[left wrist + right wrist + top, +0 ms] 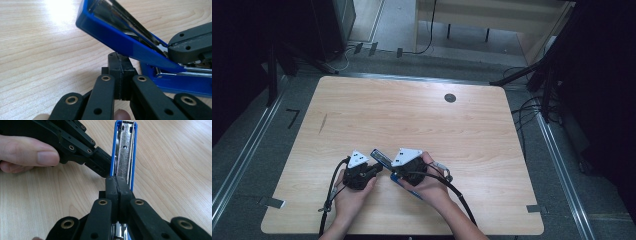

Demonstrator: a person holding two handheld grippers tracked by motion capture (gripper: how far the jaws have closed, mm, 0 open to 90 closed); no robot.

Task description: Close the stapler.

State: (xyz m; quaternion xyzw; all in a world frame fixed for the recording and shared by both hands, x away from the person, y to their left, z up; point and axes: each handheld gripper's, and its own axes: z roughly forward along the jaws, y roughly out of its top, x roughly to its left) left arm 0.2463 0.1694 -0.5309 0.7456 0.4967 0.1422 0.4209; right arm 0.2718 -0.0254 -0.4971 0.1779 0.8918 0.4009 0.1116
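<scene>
A blue stapler (381, 156) lies on the wooden table (412, 115) near its front edge, its blue top arm (117, 32) swung up and the metal channel (124, 150) inside it showing. My left gripper (120, 60) is shut with nothing between its jaws, and its tips sit under the raised arm, against its blue side. My right gripper (118, 182) is also shut and empty. It rests on the stapler's lower part (180, 82), pointing along it. In the high view the left gripper (379, 169) and right gripper (395, 173) meet at the stapler.
A person's hands (432, 192) hold both grippers, and black cables (329, 200) trail back towards the table's front edge. A small dark round grommet (450, 98) sits at the far right of the table. Dark equipment and floor cables surround the table.
</scene>
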